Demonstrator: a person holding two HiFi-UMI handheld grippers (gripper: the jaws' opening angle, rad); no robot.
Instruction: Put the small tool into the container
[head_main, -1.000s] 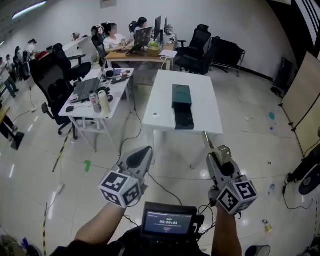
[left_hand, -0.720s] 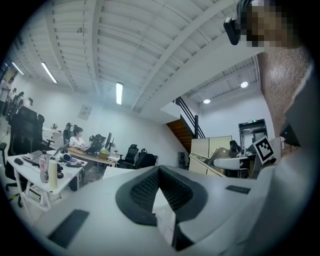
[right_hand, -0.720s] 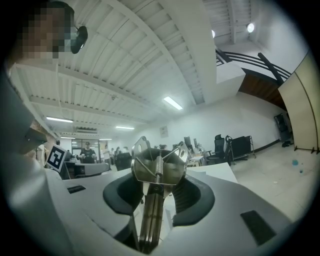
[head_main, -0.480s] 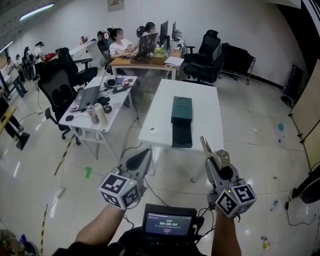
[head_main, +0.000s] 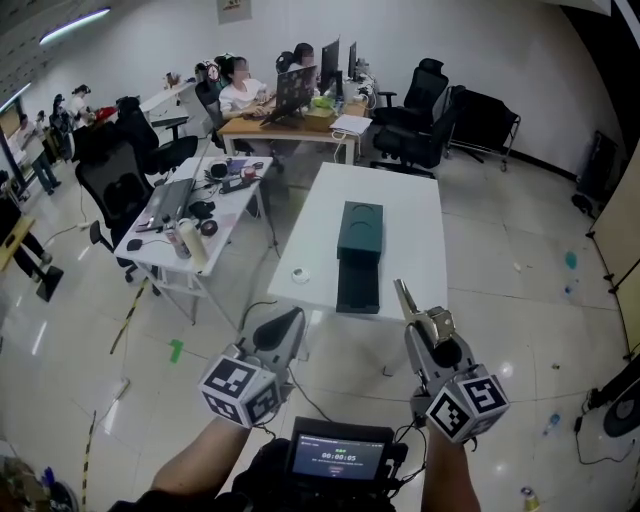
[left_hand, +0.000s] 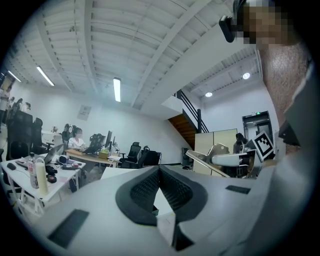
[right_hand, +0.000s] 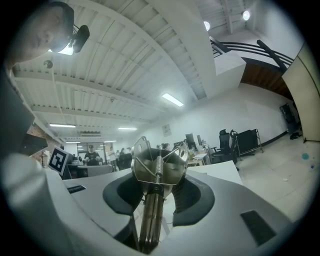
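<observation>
Right gripper (head_main: 432, 330) pinches the small metal tool (head_main: 412, 305), just short of the white table (head_main: 405, 200). Left gripper (head_main: 285, 325) is pressed together, empty. 1 green container (head_main: 358, 232) sits mid-table.

Straight ahead of you stood the long white rectangular table (head_main: 400, 215). Along its middle lay the dark green box-shaped container (head_main: 359, 228), with a dark oblong tray (head_main: 357, 285) right at its near end, toward you. A small white round object (head_main: 300, 274) sat by the table's left edge, left of that tray. A cluttered white desk (head_main: 150, 245) stood left of the table, and black office chairs (head_main: 428, 80) stood behind it. Your left gripper (head_main: 282, 325) and right gripper (head_main: 440, 345) hung side by side, short of the table's near end. The small metal spring tool (head_main: 425, 318) sat between the right one's jaws, poking toward the table.
</observation>
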